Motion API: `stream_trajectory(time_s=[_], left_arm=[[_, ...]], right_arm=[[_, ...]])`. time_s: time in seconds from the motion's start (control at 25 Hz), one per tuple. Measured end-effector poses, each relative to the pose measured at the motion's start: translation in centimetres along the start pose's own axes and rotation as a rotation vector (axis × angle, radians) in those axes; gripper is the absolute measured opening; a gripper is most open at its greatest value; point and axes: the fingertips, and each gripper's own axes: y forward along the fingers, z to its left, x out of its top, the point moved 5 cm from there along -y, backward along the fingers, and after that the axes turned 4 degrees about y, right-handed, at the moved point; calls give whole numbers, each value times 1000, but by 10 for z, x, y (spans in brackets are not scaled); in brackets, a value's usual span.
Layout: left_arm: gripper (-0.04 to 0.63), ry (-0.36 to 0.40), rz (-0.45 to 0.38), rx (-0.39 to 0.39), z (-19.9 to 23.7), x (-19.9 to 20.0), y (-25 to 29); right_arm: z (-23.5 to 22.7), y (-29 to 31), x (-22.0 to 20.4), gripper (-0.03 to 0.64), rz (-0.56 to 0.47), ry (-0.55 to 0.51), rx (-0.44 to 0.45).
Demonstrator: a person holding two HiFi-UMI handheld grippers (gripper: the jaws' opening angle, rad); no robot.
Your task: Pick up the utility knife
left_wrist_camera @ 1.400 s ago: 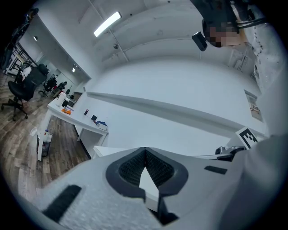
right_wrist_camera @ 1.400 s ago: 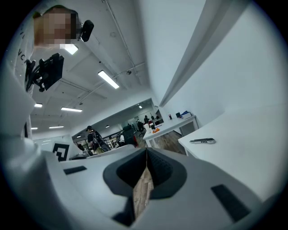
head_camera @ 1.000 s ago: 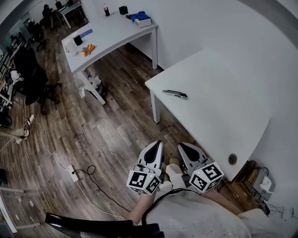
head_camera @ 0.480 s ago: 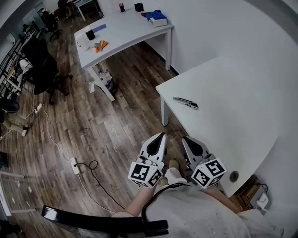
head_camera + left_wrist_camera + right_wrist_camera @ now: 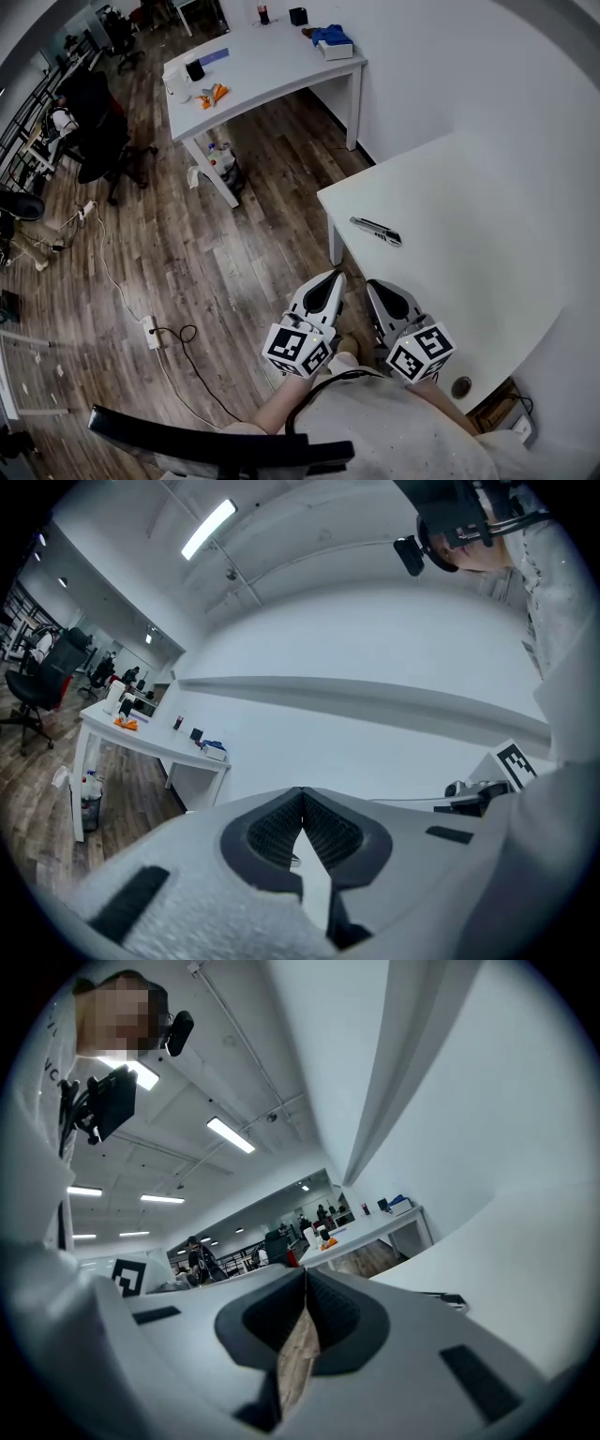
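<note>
The utility knife [image 5: 376, 231], grey and black, lies near the left corner of the white table [image 5: 469, 244]; a sliver of the knife [image 5: 450, 1299] also shows past the jaws in the right gripper view. My left gripper [image 5: 333, 277] and right gripper [image 5: 379, 285] are held side by side over the wooden floor, short of the table's near edge, pointing level toward it. Both are shut with nothing between their pads. In the left gripper view the left gripper [image 5: 302, 794] has its tips pressed together; in its own view the right gripper [image 5: 306, 1272] looks the same.
A second white table [image 5: 253, 66] at the back carries a blue box [image 5: 333, 37], cups and orange items. Office chairs [image 5: 98, 131] stand at the left. A cable and power strip [image 5: 150, 330] lie on the wooden floor. A black chair back [image 5: 216, 448] is just behind me.
Both grippers stay shut and side by side while I move forward; the table and knife have come closer, and the view has shifted so the back table sits higher right.
</note>
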Motion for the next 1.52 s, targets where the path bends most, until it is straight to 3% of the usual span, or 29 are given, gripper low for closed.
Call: stream_trajectory(time_s=[0.24,0.52,0.72,1.12,1.24,1.52], left_arm=[[6,36,21,-7,-6,4,21],[6,43,40,-11,-2,1,36],[7,30,44,-19,8,-4,40],[6,10,98,-100,24,-16,62],[6,-7,118,-99,34,-27,65],[7,-26,125,-113,51,-39,78]], right_arm=[[-9,-1,1,9,32,-11,83],[-24,8,-2,9,32,17,80],[-34,18,-3,10,47,-26,52],[-83,37,-6,17,334,-257,1],[-103,44,-9,95,404,-297,-34],[-144,64,-8,153,490,-433,-98]])
